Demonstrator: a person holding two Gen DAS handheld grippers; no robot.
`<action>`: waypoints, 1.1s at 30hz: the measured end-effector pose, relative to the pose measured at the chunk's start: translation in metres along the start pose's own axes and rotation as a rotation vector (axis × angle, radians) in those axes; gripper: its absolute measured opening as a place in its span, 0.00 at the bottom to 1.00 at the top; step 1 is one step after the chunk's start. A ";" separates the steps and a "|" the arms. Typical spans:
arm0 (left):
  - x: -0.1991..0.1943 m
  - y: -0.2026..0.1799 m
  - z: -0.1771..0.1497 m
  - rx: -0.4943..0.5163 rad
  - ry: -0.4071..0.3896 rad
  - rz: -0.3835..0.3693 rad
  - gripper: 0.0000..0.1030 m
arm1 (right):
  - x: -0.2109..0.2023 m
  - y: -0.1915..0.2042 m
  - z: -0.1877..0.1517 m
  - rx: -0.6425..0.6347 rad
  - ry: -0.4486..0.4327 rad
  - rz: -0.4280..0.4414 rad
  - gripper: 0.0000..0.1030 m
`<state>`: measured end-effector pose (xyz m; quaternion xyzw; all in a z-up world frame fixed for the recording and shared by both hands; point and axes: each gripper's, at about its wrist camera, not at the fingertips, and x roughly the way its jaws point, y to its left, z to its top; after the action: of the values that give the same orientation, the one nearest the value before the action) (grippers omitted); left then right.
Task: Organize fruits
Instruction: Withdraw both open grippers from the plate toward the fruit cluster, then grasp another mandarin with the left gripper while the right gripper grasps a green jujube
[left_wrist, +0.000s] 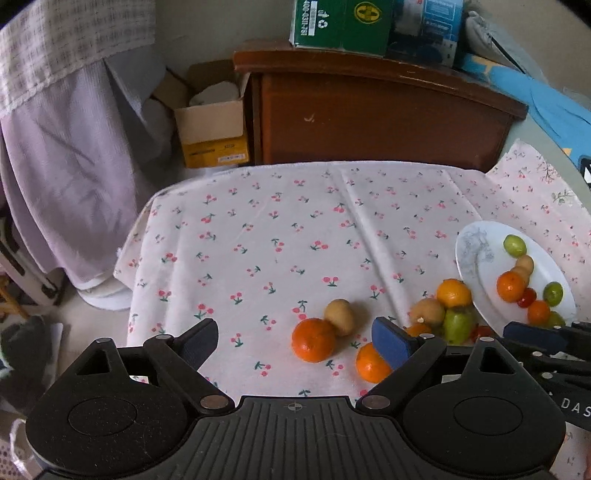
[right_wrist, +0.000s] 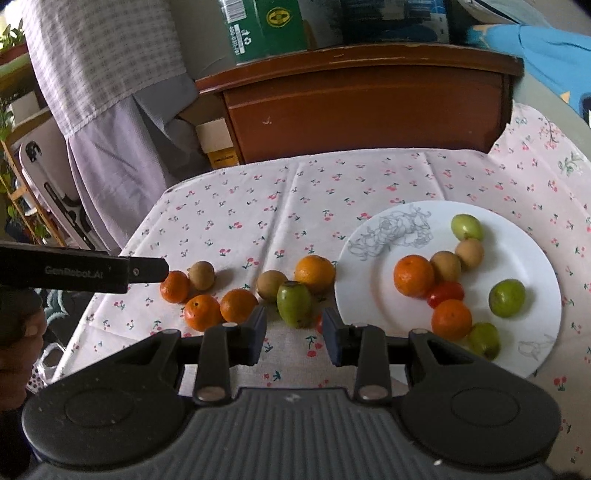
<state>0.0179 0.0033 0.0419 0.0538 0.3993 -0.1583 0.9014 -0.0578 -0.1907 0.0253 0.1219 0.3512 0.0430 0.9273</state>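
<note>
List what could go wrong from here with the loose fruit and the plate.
1. The loose round oranges on the cherry-print tablecloth lie near its front edge; a nudge from the wide-open left gripper may roll them off.
2. The green oval fruit touches its neighbours, so the empty, narrowly parted right gripper may knock them aside.
3. The white round plate already holds a packed cluster; added fruit may roll.

bare cloth (left_wrist: 280, 229) beyond fruit row (right_wrist: 236, 291)

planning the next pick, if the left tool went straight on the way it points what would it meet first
Probably the orange lying against a brown fruit; it sits between the open left tool's fingers. Depth is uncertain.
</note>
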 end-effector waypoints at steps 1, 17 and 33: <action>0.001 0.000 0.000 0.002 -0.004 -0.002 0.89 | 0.002 0.000 0.000 -0.001 0.003 0.000 0.34; 0.033 0.001 -0.006 -0.015 0.044 0.011 0.85 | 0.027 0.006 0.004 -0.041 0.024 -0.011 0.33; 0.046 -0.015 -0.011 0.076 0.058 0.020 0.47 | 0.045 0.008 0.003 -0.048 0.043 -0.026 0.31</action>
<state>0.0344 -0.0197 0.0011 0.0967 0.4185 -0.1628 0.8882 -0.0225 -0.1760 0.0007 0.0939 0.3716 0.0418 0.9227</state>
